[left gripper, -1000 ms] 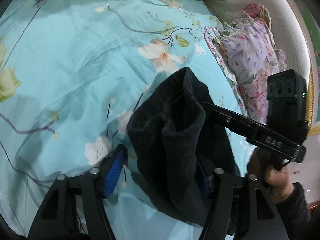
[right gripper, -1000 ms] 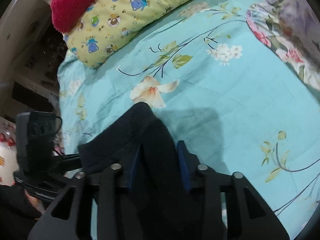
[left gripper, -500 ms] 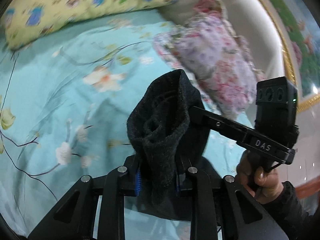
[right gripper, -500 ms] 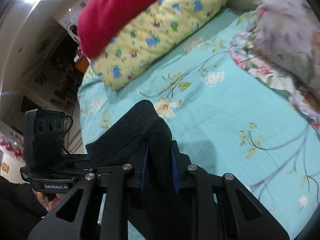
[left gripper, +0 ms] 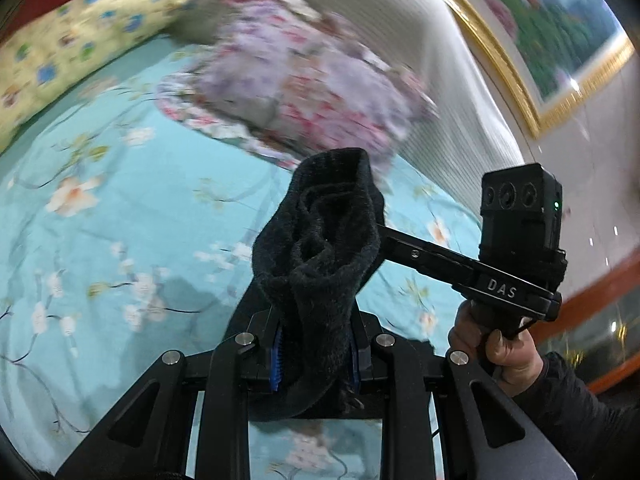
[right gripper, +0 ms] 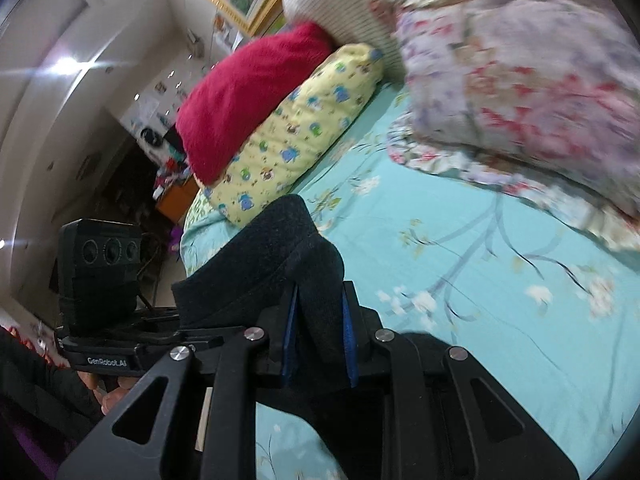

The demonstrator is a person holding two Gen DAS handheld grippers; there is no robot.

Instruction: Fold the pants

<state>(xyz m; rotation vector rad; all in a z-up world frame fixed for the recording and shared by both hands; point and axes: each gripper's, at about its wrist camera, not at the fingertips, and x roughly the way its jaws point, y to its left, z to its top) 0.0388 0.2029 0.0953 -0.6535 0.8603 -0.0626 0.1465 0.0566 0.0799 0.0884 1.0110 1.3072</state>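
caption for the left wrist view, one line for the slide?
Left gripper clamps bunched black pants above the floral bed sheet; right gripper grips the same fabric.

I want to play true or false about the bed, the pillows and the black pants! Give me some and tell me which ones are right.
1. Both hand-held grippers pinch the black pants. True: the left hand-held gripper and the right hand-held gripper are each shut on the pants.
2. The sheet is plain white. False: the sheet is turquoise with flowers.
3. A red cushion lies on the yellow pillow. True: the red cushion rests on the yellow pillow.
4. The pants lie flat on the bed. False: they hang bunched between the pads, lifted off the sheet.
5. The flowery pillow is on the floor. False: it lies on the bed by the headboard.
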